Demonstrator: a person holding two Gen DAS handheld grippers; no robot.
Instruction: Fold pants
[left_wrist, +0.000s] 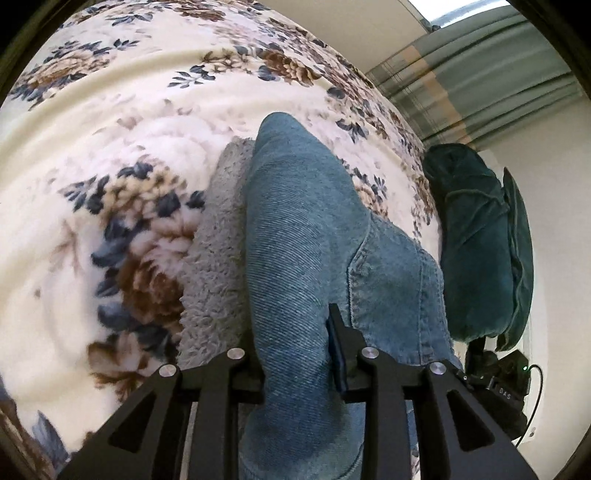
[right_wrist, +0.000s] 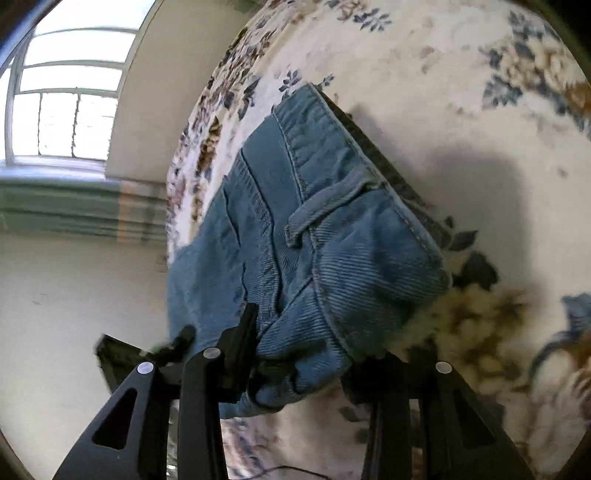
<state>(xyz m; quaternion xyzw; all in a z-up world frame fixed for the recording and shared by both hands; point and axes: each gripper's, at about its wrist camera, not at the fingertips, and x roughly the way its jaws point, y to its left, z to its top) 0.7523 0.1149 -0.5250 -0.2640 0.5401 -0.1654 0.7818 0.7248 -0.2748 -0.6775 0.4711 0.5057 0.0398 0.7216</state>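
A bed with a cream floral blanket (left_wrist: 110, 122) filled both views, and the blue denim pants (left_wrist: 295, 229) lay on it, part of their pale fleecy lining (left_wrist: 218, 236) exposed along the left edge. A dark green pillow (left_wrist: 476, 236) sat past the bed's right edge. The left tongs (left_wrist: 295, 354) were clamped on a thick fold of denim. The right tongs (right_wrist: 306, 350) had bunched denim near the waistband (right_wrist: 332, 155) between them; whether they pressed it I could not tell.
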